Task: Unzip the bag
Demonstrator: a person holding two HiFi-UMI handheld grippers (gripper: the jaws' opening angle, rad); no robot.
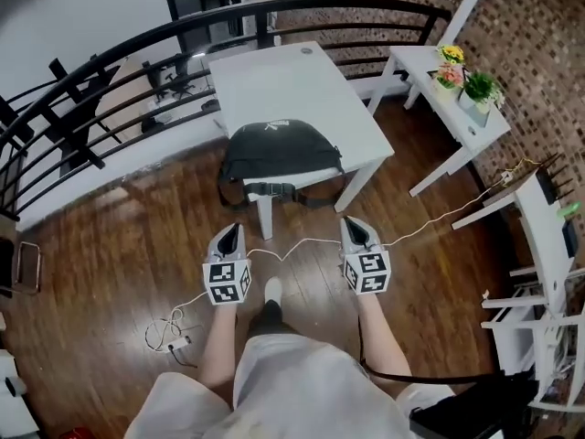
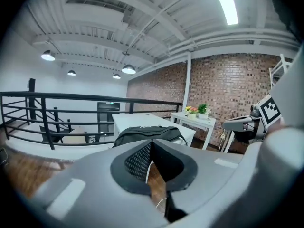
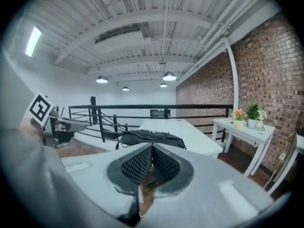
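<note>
Left gripper and right gripper, both closed and empty, face the bag ahead on the table.

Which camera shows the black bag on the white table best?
The head view: the black bag shows whole from above, straps hanging off the white table. Both gripper views catch it only side-on, small and low.

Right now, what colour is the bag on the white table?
Black. The bag shows best in the head view, lying at the table's near edge.
</note>
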